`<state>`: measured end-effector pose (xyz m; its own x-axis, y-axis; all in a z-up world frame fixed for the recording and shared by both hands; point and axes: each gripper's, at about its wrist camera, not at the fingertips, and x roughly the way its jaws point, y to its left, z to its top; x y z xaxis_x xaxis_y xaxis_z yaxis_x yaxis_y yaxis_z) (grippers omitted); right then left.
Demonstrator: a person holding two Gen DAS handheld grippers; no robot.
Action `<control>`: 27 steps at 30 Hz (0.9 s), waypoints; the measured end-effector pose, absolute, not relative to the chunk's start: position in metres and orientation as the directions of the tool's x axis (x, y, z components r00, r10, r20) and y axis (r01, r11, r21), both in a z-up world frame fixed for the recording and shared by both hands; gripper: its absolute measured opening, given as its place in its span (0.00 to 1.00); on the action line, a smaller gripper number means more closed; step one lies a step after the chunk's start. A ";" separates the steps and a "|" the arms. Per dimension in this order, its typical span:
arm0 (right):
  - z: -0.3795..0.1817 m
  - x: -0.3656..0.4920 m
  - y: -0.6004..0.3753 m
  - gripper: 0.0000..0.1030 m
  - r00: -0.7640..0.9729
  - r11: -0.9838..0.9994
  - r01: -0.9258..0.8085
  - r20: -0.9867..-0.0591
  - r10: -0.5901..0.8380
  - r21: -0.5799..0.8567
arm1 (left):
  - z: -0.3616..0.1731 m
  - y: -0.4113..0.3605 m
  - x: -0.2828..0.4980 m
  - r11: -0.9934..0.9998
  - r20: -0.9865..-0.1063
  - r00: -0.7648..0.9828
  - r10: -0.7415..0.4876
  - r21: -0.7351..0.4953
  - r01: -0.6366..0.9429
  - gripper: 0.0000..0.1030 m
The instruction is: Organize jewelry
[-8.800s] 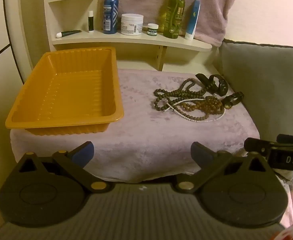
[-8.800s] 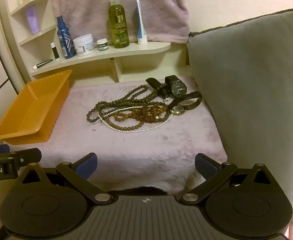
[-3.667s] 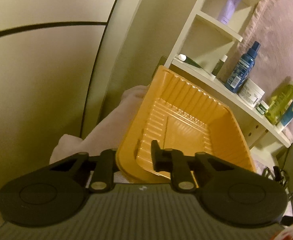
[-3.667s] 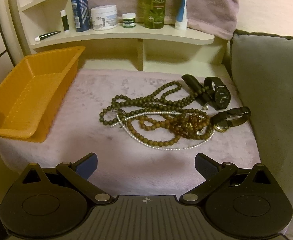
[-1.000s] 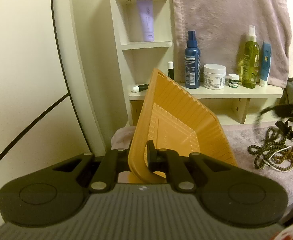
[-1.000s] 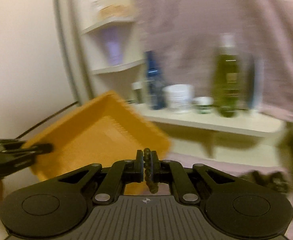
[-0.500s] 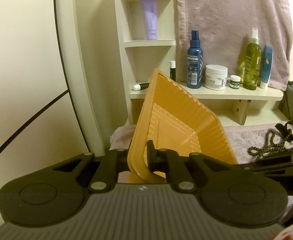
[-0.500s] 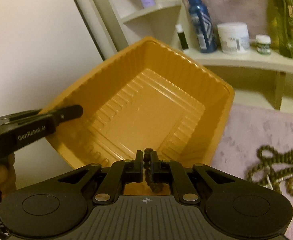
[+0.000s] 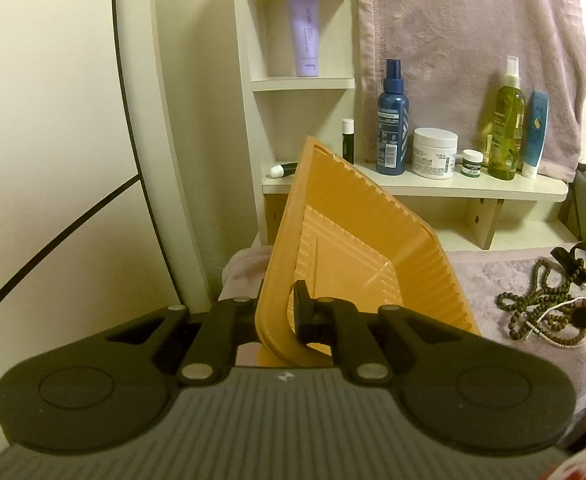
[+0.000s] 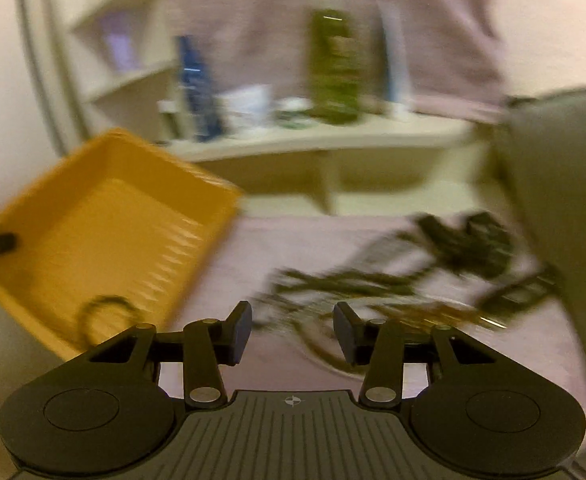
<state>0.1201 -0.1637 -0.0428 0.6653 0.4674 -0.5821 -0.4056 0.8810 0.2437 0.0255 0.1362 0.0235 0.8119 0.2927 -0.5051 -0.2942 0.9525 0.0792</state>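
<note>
Tray tilted, one bracelet dropped in

The left gripper point(image 9: 281, 316) pinches the orange tray's point(image 9: 357, 240) rim; the right gripper point(image 10: 291, 332), jaws just opening, holds nothing. A dark bracelet point(image 10: 107, 314) lies in the tray; the other jewelry point(image 10: 405, 280) sits right of it.

Bare pink cover point(image 9: 489, 280) between tilted orange tray point(image 9: 357, 240) at left edge and jewelry heap point(image 9: 541, 312) toward right edge: open lane. Blocked behind by low shelf point(image 9: 433, 190) crowded with bottles point(image 9: 391, 120), on right by grey cushion point(image 10: 561, 200).
</note>
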 end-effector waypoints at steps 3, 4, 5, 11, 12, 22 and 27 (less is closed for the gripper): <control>-0.052 0.123 -0.187 0.44 0.692 0.914 -0.337 -0.599 0.404 0.226 | 0.024 0.134 0.026 0.952 -0.505 0.810 0.298 0.092 -0.293 0.08; -0.054 0.126 -0.192 0.44 0.700 0.921 -0.323 -0.599 0.388 0.218 | 0.024 0.134 0.026 0.951 -0.506 0.809 0.299 0.094 -0.293 0.08; -0.056 0.126 -0.196 0.44 0.706 0.926 -0.315 -0.602 0.374 0.207 | 0.024 0.133 0.027 0.951 -0.507 0.808 0.301 0.096 -0.294 0.08; -0.067 0.131 -0.203 0.34 0.720 0.939 -0.319 -0.612 0.327 0.126 | 0.026 0.130 0.027 0.948 -0.509 0.803 0.311 0.107 -0.299 0.08; -0.070 0.134 -0.203 0.27 0.715 0.937 -0.324 -0.616 0.332 0.130 | 0.026 0.130 0.027 0.948 -0.510 0.802 0.312 0.109 -0.299 0.08; -0.085 0.146 -0.200 0.14 0.702 0.938 -0.331 -0.638 0.317 0.102 | 0.026 0.129 0.029 0.947 -0.512 0.798 0.317 0.122 -0.297 0.08; -0.082 0.143 -0.205 0.04 0.704 0.940 -0.324 -0.635 0.318 0.111 | 0.026 0.128 0.030 0.947 -0.511 0.799 0.318 0.124 -0.297 0.08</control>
<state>0.1433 -0.2050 -0.0824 0.7040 0.3176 -0.6352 -0.3237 0.9396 0.1111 0.0296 0.1280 0.0264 0.7988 0.3177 -0.5109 -0.2969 0.9468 0.1245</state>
